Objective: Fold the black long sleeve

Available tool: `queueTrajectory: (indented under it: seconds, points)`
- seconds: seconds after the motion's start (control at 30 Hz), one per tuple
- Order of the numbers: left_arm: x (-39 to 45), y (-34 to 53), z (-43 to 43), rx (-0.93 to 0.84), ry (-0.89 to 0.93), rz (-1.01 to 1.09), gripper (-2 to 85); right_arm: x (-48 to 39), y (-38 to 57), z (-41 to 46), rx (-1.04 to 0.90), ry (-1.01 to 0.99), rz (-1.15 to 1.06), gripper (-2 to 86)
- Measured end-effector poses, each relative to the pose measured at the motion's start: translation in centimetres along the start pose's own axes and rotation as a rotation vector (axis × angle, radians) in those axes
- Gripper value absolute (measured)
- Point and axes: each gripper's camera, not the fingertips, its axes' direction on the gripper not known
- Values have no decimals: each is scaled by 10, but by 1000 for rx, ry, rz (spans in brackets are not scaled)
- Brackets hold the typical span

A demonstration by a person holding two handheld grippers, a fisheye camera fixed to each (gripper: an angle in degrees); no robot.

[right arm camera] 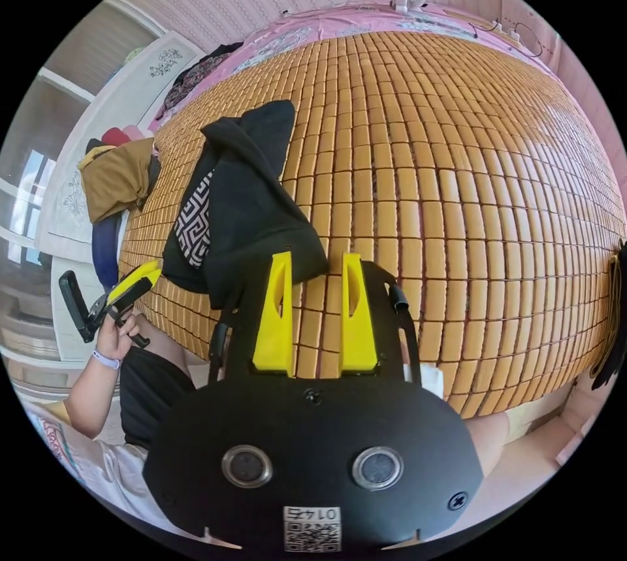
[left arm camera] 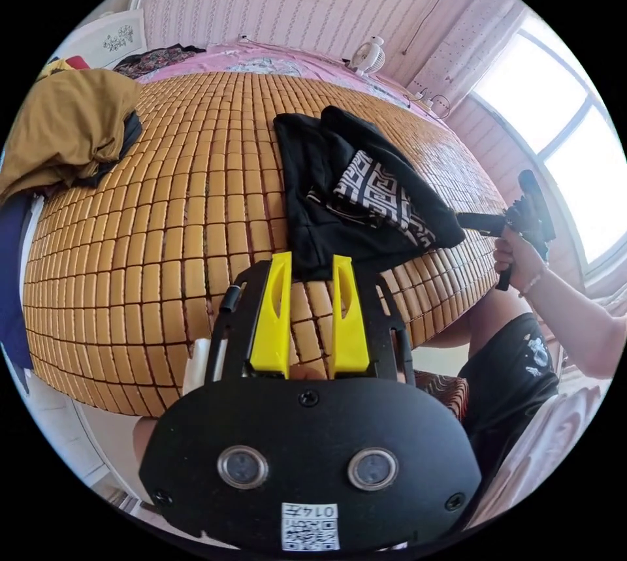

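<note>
The black long sleeve (left arm camera: 346, 195) lies in a loose heap on the bamboo mat (left arm camera: 176, 215) that covers the bed, close to the edge where the person sits. It is partly doubled over, and a black-and-white patterned panel (left arm camera: 382, 192) shows among the folds. In the right gripper view the same garment (right arm camera: 251, 202) is bunched up with the patterned panel (right arm camera: 194, 224) on its side toward the other gripper.

The left gripper (left arm camera: 312, 260) hangs just at the near hem of the garment, its two yellow jaws parted with bare mat between them, gripping nothing. The right gripper (right arm camera: 315, 260) is likewise spread open, one jaw overlapping the garment's edge in its own view and the other over bare mat; neither presses on the cloth. In the left gripper view the right gripper (left arm camera: 480, 221) sits at the garment's far corner, held by a hand (left arm camera: 516, 257); whether it touches the fabric there I cannot tell. In the right gripper view the left gripper (right arm camera: 127, 290) shows beside the bed edge, held in the other hand (right arm camera: 117, 336).

Farther off, a mustard-brown garment (left arm camera: 65, 123) lies heaped at the mat's corner, a pink sheet (left arm camera: 274, 58) runs along the far side, and a small white fan (left arm camera: 369, 55) stands near the striped wall.
</note>
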Motion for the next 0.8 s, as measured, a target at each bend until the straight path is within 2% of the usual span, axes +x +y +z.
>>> queueTrajectory:
  seconds: [0.13,0.27,0.37,0.5,0.6,0.67,0.77,0.8]
  points:
    - [13,29,-7,105,-44,-34,51,12,22,9,61,99,32,59]
    - [29,53,-23,85,-58,1,28,32,48,1,75,121,6,30]
    - [38,71,-43,79,-23,37,7,56,71,-19,108,67,-31,15]
    - [42,93,-126,286,98,66,-3,100,101,-56,170,-6,9,9]
    - [55,105,-186,383,22,155,-5,157,121,-94,250,-239,133,7]
    - [64,113,-219,425,-10,192,-5,200,136,-123,336,-513,202,6]
    - [75,130,-282,534,-29,198,-4,232,156,-161,476,-813,196,6]
    - [79,137,-311,593,-20,192,-4,236,159,-170,497,-849,189,6]
